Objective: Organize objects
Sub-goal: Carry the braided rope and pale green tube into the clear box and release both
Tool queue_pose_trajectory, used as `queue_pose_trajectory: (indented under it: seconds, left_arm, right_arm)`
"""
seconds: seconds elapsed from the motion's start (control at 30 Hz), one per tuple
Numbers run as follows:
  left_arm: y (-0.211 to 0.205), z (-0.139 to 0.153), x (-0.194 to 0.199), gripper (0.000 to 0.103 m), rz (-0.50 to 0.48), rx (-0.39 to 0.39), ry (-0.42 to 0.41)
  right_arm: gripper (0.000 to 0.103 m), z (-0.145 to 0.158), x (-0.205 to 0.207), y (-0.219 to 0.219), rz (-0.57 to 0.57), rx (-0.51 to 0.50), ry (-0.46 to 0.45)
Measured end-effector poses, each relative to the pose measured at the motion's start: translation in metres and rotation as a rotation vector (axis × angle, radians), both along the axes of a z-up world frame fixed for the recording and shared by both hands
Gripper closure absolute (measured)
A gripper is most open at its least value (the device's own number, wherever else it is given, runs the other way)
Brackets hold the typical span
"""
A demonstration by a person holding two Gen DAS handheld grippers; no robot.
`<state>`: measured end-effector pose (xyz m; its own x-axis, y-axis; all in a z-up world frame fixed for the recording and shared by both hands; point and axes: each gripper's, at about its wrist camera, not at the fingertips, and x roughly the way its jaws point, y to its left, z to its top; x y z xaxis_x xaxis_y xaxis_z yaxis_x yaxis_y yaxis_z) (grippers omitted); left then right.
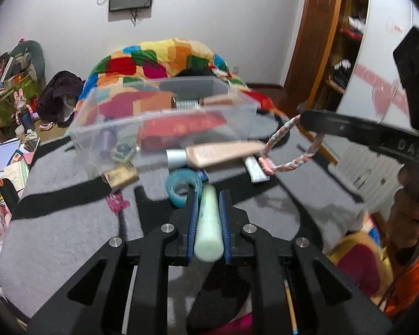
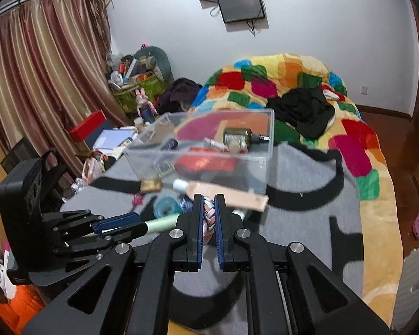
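My left gripper (image 1: pixel 208 195) is shut on a pale green tube (image 1: pixel 208 223), held above the grey blanket (image 1: pixel 69 223); it also shows in the right wrist view (image 2: pixel 117 223) with the tube (image 2: pixel 164 222). My right gripper (image 2: pixel 208 199) is shut on a pink-and-white braided rope loop (image 2: pixel 209 217); in the left wrist view the loop (image 1: pixel 282 150) hangs from that gripper (image 1: pixel 301 118). A clear plastic box (image 1: pixel 164 128), (image 2: pixel 209 150) holds a bottle (image 2: pixel 237 136) and a red packet (image 2: pixel 206 163). In front of it lie a beige tube (image 1: pixel 223 152), a blue tape roll (image 1: pixel 183 185) and a gold clip (image 1: pixel 120 174).
A colourful quilt (image 2: pixel 293 83) with black clothes (image 2: pixel 301 113) lies behind the box. Cluttered boxes and books stand at the left (image 1: pixel 11 89). A wooden shelf (image 1: pixel 346 42) is at the right. A white tube (image 1: pixel 255 169) and pink clip (image 1: pixel 116 202) lie on the blanket.
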<state>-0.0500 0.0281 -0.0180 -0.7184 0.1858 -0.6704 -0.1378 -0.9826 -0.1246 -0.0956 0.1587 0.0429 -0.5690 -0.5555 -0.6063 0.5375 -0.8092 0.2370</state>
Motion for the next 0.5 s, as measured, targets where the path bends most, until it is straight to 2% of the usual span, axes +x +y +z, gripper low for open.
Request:
queue_pose_trajectory:
  seconds: [0.13,0.5]
  left_arm:
    - [-0.009,0.018,-0.001,0.088,0.012,0.037,0.044]
    - [-0.029,0.061,-0.014,0.088,0.074,0.03,0.143]
  right_arm:
    - [0.096,0.011,-0.007,-0.009,0.003,-0.019,0.024]
    - [0.096,0.026,-0.035,-0.032,0.012,-0.062,0.024]
